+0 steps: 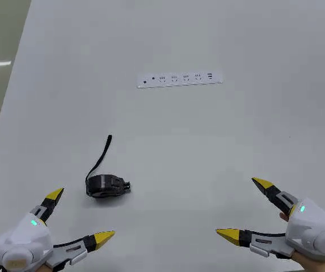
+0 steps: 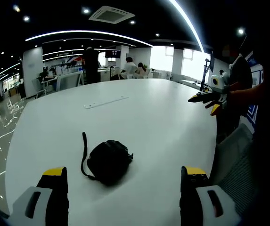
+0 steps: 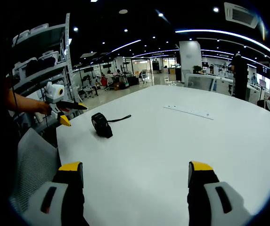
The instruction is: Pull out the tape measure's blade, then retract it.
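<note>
- Black tape measure (image 1: 108, 186) lies on the white table (image 1: 224, 147), lower left of centre in my head view. A small stub pokes out of the right end of its case.
- Its black wrist strap (image 1: 101, 156) runs from the case toward the top of the frame and lies loose on the table.
- My left gripper (image 1: 83, 214) is in the lower left corner of the head view. Its yellow-tipped jaws are spread wide with nothing between them. It sits just below the tape measure in the frame and does not touch it.
- My right gripper (image 1: 240, 207) is in the lower right corner, jaws also spread wide and holding nothing, well apart from the tape measure.
- In the left gripper view the tape measure sits at bottom centre, beyond and between the two jaw tips, with the strap on its left side.
- The right gripper also shows at the right edge of that view, with its jaws parted.
- In the right gripper view the tape measure is at middle left, far past the jaws. The left gripper is at the left edge near it, jaws parted.
- A white power strip (image 1: 179, 79) lies flat on the table at upper centre of the head view, well apart from the tape measure.
- Both gripper views show an office behind the table, with people standing far off. I can't make out any detail on them.
- Shelving (image 3: 40, 52) is at upper left of the right gripper view.
</note>
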The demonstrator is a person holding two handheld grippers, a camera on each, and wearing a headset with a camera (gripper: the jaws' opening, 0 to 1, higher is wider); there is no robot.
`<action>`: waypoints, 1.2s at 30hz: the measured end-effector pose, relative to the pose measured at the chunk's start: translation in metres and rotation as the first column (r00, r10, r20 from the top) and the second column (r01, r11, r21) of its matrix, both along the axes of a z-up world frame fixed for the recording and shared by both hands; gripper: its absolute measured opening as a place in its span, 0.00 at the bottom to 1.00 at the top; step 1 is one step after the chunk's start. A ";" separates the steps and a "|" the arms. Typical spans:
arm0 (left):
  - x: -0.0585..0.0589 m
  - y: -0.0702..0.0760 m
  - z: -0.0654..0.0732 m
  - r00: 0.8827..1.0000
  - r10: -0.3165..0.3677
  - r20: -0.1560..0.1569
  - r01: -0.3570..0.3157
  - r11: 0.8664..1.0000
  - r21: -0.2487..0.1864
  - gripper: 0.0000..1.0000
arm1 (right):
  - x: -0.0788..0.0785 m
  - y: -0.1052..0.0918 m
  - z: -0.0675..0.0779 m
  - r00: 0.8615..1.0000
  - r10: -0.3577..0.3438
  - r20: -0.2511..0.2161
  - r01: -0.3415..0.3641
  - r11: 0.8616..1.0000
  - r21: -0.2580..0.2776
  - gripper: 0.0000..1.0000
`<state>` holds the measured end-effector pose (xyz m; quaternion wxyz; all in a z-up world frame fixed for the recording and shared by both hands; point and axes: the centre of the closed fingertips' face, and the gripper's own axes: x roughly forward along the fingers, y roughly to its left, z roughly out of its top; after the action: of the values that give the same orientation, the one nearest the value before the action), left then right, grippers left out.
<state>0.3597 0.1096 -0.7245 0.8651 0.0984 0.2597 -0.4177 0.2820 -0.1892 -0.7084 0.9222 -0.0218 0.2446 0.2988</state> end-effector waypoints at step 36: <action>0.030 -0.004 -0.026 0.973 -0.222 -0.061 0.229 0.963 0.143 0.75 | 0.039 0.033 -0.016 0.970 0.242 -0.028 -0.243 0.966 -0.083 0.75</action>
<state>0.3897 0.1054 -0.7507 0.7962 0.1823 0.2963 -0.4951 0.3209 -0.1562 -0.7241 0.8746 -0.0883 0.2611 0.3988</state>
